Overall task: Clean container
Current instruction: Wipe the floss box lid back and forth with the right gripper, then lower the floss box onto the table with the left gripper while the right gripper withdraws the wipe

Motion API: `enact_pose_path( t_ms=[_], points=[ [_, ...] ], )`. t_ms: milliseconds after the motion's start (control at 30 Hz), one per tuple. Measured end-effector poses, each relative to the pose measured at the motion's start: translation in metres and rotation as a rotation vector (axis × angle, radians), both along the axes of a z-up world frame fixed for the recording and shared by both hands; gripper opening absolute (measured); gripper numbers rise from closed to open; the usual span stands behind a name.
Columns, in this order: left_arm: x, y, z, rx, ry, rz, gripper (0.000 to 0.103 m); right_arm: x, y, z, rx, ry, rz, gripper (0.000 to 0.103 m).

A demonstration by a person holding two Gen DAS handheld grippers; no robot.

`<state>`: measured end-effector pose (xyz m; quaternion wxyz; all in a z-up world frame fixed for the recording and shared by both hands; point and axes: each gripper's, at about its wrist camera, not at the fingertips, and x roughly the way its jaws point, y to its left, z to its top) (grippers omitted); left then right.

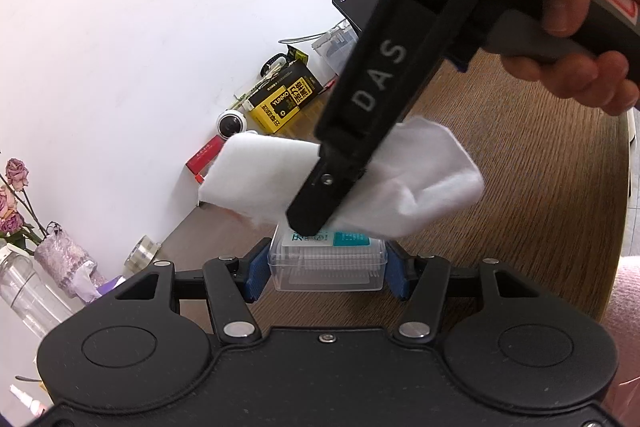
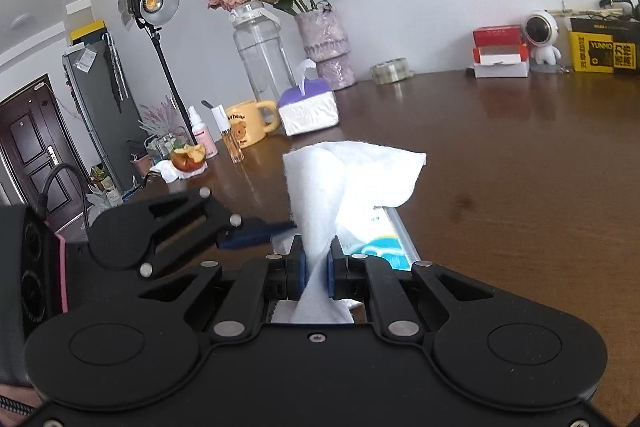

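My left gripper (image 1: 327, 273) is shut on a small clear plastic container (image 1: 327, 269) with a white and teal label on its lid, held between the blue pads (image 1: 256, 277). My right gripper (image 2: 317, 273) is shut on a white wipe cloth (image 2: 348, 179). In the left wrist view the right gripper (image 1: 310, 223) comes down from the upper right and presses the white cloth (image 1: 420, 187) onto the container's lid. In the right wrist view the container (image 2: 384, 239) shows partly under the cloth, with the left gripper (image 2: 256, 233) at its left.
The brown wooden table (image 2: 520, 167) carries a tissue pack (image 2: 307, 111), a yellow mug (image 2: 246, 123), a clear bottle (image 2: 262, 51), a flower vase (image 2: 326, 43), a tape roll (image 2: 390, 70), a bitten apple (image 2: 188, 158), red and yellow boxes (image 2: 500, 51), and a tablet (image 1: 360, 3).
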<state>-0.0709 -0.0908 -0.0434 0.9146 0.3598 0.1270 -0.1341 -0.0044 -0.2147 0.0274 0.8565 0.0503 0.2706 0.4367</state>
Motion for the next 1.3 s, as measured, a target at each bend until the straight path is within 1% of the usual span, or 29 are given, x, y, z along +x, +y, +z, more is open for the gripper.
enact_pose_path(
  t_ms=[933,1100,1167,1233,1300],
  points=[
    [-0.004,0.001,0.002,0.001,-0.002,0.0,0.057,0.016,0.0,0.002,-0.019,-0.006,-0.025,0.01],
    [-0.004,0.001,0.003,-0.002,0.002,0.0,0.057,0.02,-0.015,-0.006,-0.007,0.035,-0.095,0.01],
    [-0.004,0.002,0.003,-0.005,0.005,0.0,0.057,0.016,-0.024,-0.01,0.02,0.056,-0.112,0.01],
    [-0.002,0.004,0.006,-0.027,0.028,0.004,0.057,0.011,-0.032,-0.01,0.043,0.069,-0.142,0.01],
    [0.006,0.007,0.016,-0.079,0.097,0.01,0.056,0.005,-0.038,-0.007,0.056,0.065,-0.159,0.01]
  ],
)
